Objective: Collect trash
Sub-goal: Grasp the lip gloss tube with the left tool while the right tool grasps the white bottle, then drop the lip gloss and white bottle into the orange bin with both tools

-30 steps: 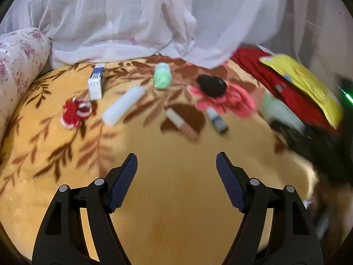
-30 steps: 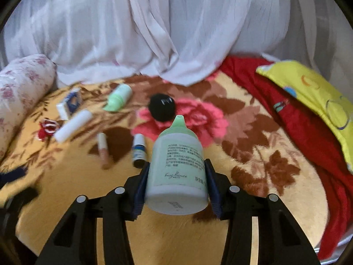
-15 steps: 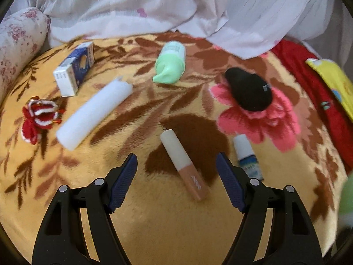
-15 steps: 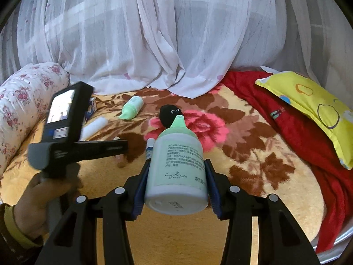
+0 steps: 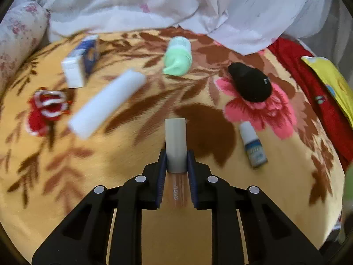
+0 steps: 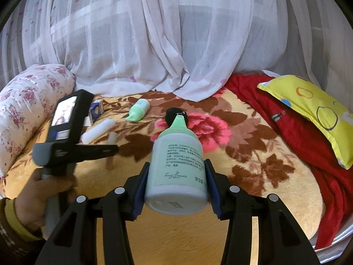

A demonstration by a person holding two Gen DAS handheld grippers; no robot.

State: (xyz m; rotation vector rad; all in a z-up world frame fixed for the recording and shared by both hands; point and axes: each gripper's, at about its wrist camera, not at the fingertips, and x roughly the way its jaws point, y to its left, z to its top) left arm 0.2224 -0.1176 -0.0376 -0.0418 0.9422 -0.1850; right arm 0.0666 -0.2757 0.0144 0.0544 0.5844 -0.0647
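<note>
A slim tube (image 5: 175, 137) with a pale cap and tan body sits between the blue pads of my left gripper (image 5: 176, 154), whose jaws are closing and press both its sides just above the yellow floral blanket (image 5: 132, 170). From the right wrist view the same tube (image 6: 112, 139) shows at the tip of the left gripper (image 6: 110, 149), which a person's hand (image 6: 39, 194) holds. My right gripper (image 6: 176, 165) is shut on a pale green bottle (image 6: 176, 150), nozzle pointing away, lifted over the blanket.
On the blanket lie a white cylinder (image 5: 106, 103), a blue-and-white box (image 5: 79, 66), a small green bottle (image 5: 177, 56), a black lump (image 5: 250, 82), a little blue dropper bottle (image 5: 252, 145) and a red-and-white trinket (image 5: 47, 108). A white curtain (image 6: 154, 44) hangs behind; a red cloth (image 6: 308, 137) and a yellow pillow (image 6: 313, 112) lie right.
My left gripper moved forward and down over the blanket, lined up with the tan tube and shut on it. The right gripper kept its hold on the green bottle and drifted slightly.
</note>
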